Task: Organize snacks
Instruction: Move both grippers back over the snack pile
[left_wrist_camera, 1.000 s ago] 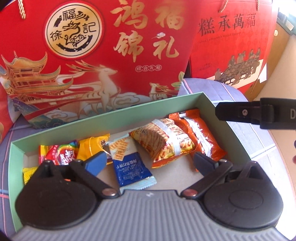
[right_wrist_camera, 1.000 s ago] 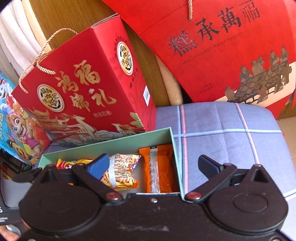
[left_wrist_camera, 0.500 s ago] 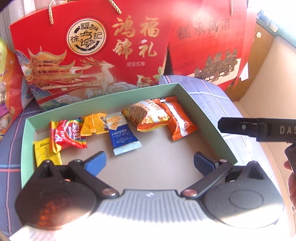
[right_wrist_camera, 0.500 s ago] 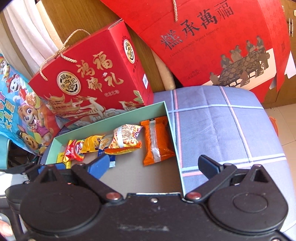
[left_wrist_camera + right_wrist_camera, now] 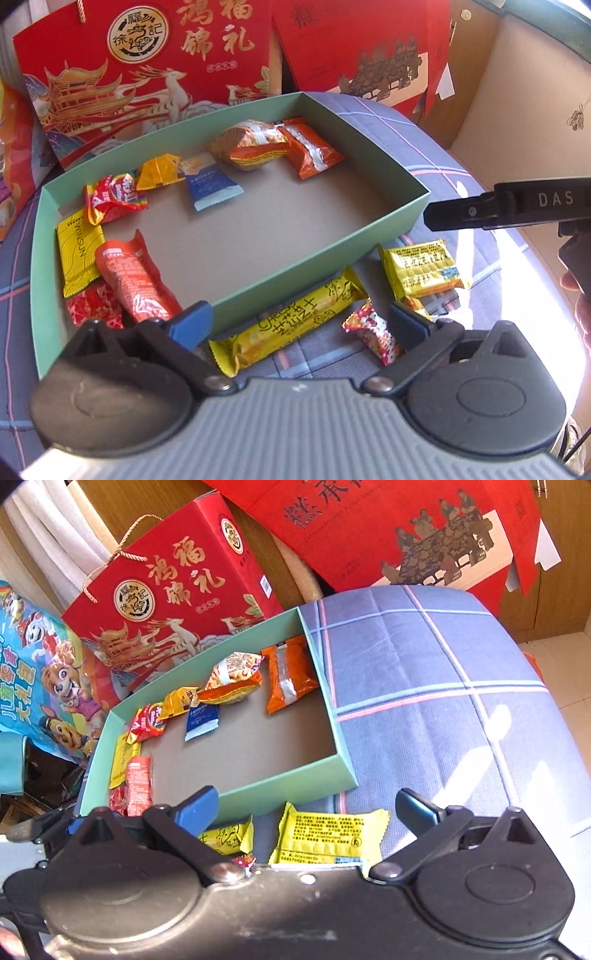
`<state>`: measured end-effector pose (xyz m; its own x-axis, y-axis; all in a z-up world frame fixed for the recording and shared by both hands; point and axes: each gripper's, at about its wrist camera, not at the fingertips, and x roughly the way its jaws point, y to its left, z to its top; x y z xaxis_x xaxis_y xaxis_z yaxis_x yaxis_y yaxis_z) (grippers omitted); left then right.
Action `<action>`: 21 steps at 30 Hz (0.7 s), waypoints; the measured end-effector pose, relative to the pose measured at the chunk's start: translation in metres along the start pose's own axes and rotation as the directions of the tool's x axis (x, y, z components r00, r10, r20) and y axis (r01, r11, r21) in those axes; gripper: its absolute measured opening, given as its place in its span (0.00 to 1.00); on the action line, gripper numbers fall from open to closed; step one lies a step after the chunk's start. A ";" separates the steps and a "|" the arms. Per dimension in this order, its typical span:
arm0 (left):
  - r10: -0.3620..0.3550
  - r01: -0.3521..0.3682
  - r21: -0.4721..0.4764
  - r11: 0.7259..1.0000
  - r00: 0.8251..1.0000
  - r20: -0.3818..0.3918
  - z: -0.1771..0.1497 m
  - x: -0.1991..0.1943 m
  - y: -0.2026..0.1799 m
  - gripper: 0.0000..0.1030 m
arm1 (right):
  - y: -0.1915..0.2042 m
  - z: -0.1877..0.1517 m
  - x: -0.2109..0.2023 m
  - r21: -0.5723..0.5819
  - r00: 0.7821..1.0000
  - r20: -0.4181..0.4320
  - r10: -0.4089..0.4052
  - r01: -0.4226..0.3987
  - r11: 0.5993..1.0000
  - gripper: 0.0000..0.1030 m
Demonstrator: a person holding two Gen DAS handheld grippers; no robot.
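A shallow green box (image 5: 325, 254) (image 5: 291, 792) sits on a blue plaid cushion and holds several snack packets along its far and left sides. In front of it on the cushion lie a long yellow bar (image 5: 291, 325) (image 5: 229, 836), a yellow square packet (image 5: 421, 267) (image 5: 328, 836) and a small red candy (image 5: 371, 336). My left gripper (image 5: 299, 325) is open and empty, above the long yellow bar. My right gripper (image 5: 308, 806) is open and empty, above the yellow square packet; its finger shows in the left wrist view (image 5: 480, 212).
Two red gift boxes (image 5: 147, 59) (image 5: 406, 528) stand behind the green box. A cartoon-print bag (image 5: 40, 679) is at the left. The cushion (image 5: 443, 709) extends to the right, with a wooden cabinet (image 5: 524, 110) and floor beyond.
Both grippers have pulled back and up from the box. The box's near wall and the loose snacks in front of it have come into view. Both grippers stayed open.
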<state>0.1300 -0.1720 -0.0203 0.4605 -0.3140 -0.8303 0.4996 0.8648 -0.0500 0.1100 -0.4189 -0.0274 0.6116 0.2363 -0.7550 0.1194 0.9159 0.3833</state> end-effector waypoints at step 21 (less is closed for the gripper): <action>0.003 0.003 0.076 0.997 0.997 -0.079 -0.028 0.040 0.003 0.68 | 0.015 -0.050 0.019 0.010 0.991 -0.131 0.034 -0.033 0.999 0.32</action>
<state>0.1295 -0.1715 -0.0690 0.4024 -0.2798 -0.8716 0.5557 0.8313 -0.0104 0.0843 -0.3849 -0.0621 0.5078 0.3073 -0.8048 0.1074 0.9043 0.4131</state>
